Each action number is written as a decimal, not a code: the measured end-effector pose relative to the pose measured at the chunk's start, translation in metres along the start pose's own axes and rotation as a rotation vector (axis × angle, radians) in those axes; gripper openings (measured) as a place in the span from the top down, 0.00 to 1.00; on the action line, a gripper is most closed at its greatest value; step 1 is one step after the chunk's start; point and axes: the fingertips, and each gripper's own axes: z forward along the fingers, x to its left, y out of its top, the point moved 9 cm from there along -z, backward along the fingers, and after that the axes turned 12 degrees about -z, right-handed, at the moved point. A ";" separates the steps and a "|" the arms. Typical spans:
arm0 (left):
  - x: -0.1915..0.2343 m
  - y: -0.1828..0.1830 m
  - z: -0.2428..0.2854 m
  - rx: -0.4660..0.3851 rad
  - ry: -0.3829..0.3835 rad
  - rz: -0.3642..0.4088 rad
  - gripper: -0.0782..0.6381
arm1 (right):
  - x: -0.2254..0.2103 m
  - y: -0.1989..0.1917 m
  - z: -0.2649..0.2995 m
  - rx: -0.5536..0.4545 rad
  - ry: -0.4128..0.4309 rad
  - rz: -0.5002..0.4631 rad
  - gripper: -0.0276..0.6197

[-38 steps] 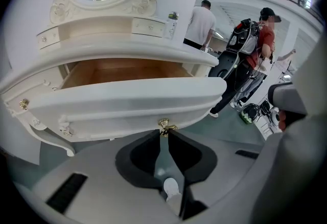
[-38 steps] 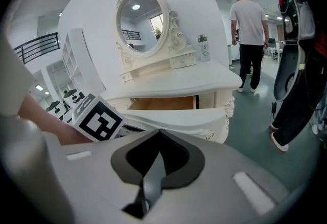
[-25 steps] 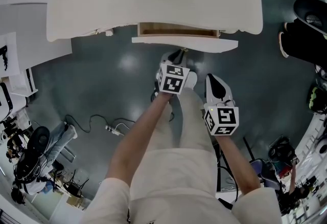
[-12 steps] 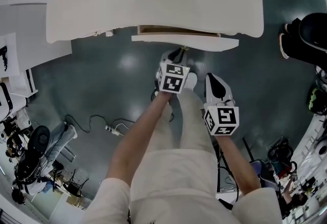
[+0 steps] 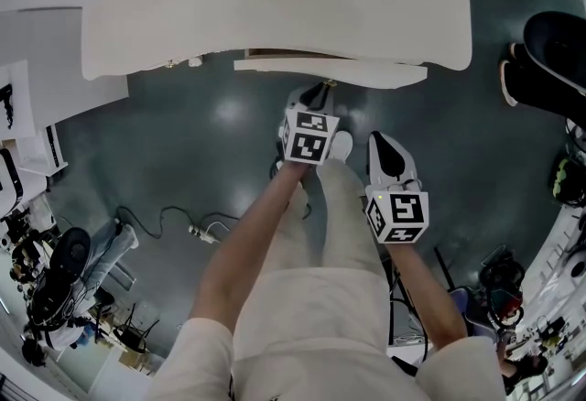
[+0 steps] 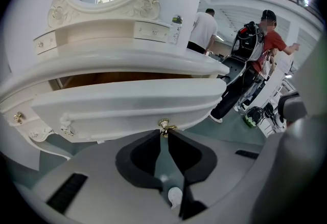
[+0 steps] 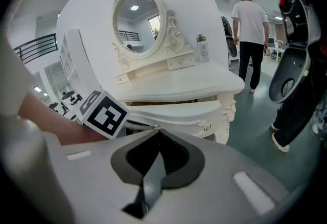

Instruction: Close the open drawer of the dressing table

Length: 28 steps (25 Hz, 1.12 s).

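Drawer glossy white, curved, round brass knob

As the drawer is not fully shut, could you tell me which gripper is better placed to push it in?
Left. The left gripper is shut on the knob of the drawer, in line to push. The right gripper is shut, empty, and set back from the drawer.

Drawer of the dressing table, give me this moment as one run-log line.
drawer: slightly open | left tool: shut on knob | right tool: shut, empty, off the drawer
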 end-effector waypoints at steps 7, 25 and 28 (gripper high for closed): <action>0.001 0.006 0.004 -0.022 0.003 -0.003 0.82 | -0.003 0.001 0.001 0.001 -0.004 0.000 0.95; 0.006 0.022 0.013 -0.031 0.016 -0.016 0.82 | -0.009 0.008 0.010 0.001 0.001 -0.008 0.95; 0.005 0.026 0.013 -0.031 0.015 -0.017 0.82 | -0.011 0.011 0.012 -0.002 0.002 -0.012 0.95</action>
